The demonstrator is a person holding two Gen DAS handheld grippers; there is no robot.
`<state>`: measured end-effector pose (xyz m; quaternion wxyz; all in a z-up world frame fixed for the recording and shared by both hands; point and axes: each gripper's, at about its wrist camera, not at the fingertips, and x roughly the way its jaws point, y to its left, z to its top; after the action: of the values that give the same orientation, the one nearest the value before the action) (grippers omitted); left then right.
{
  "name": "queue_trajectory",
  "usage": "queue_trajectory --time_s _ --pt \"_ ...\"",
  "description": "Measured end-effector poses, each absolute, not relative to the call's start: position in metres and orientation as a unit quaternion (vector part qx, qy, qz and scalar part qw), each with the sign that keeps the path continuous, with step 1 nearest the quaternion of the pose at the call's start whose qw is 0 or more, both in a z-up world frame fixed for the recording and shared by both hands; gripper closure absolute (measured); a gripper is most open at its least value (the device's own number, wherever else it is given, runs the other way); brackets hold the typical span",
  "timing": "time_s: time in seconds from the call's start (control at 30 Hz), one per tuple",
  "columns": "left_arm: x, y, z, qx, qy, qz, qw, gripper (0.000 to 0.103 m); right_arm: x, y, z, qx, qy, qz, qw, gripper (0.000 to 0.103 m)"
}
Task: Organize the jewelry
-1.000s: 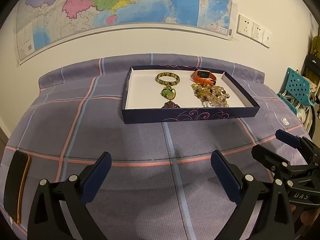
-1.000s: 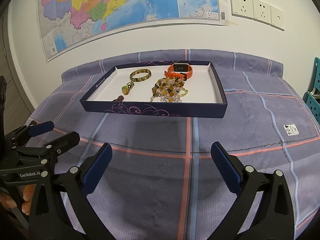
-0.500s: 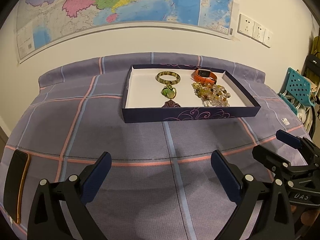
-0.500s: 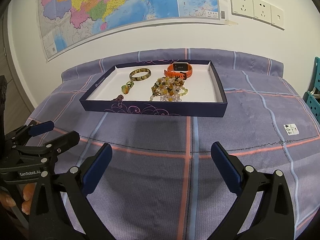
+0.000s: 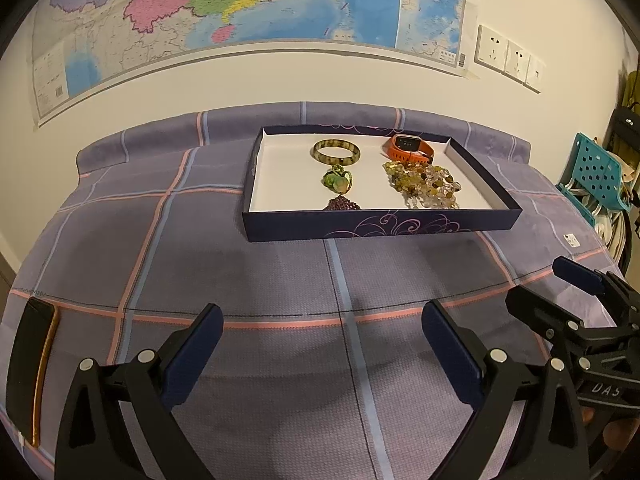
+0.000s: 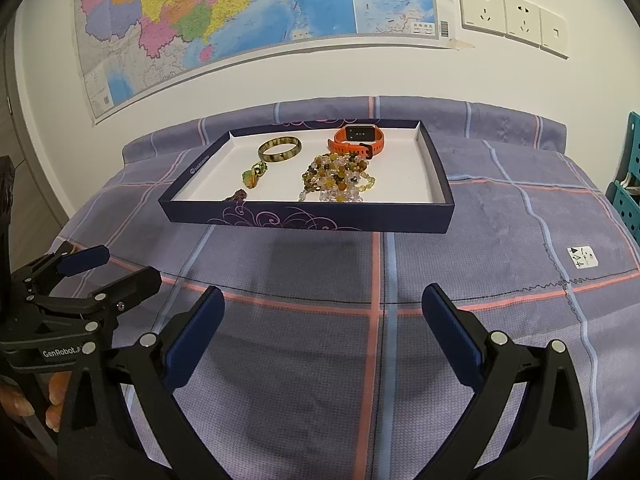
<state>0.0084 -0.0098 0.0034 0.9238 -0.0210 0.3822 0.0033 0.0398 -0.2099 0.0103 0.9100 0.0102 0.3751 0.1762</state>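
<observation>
Both grippers, left gripper (image 5: 318, 336) and right gripper (image 6: 320, 320), hover with fingers spread wide and empty over the near edge of a purple checked bedspread (image 6: 500, 216), well short of the dark blue cardboard tray (image 6: 304, 218) at its far middle. Inside lie one green-brown bangle (image 6: 279, 149), one orange watch (image 6: 357, 141), one green pendant (image 6: 252, 176) and one heap of amber beaded strands (image 6: 336, 178). The tangled strands could snag and drag neighbours if lifted carelessly
</observation>
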Motion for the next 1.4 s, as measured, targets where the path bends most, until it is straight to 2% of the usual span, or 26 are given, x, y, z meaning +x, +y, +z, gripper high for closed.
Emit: queue_trajectory --time_s 0.33,0.57,1.0,1.4 --pt "0.008 -0.015 0.002 -0.008 0.372 0.001 0.928 0.007 0.040 -0.210 0.009 0.009 0.376 0.174 0.910 0.006" --pt "0.015 -0.012 -0.005 -0.020 0.403 -0.014 0.915 0.007 0.055 -0.227 0.004 -0.005 0.399 0.168 0.902 0.006" --pt "0.042 0.090 -0.016 -0.035 0.443 0.084 0.892 0.007 0.148 -0.391 -0.025 -0.006 0.469 -0.007 0.883 0.006" --pt "0.063 0.137 -0.024 -0.030 0.454 0.112 0.884 0.005 0.163 -0.401 -0.027 -0.003 0.475 0.011 0.880 0.004"
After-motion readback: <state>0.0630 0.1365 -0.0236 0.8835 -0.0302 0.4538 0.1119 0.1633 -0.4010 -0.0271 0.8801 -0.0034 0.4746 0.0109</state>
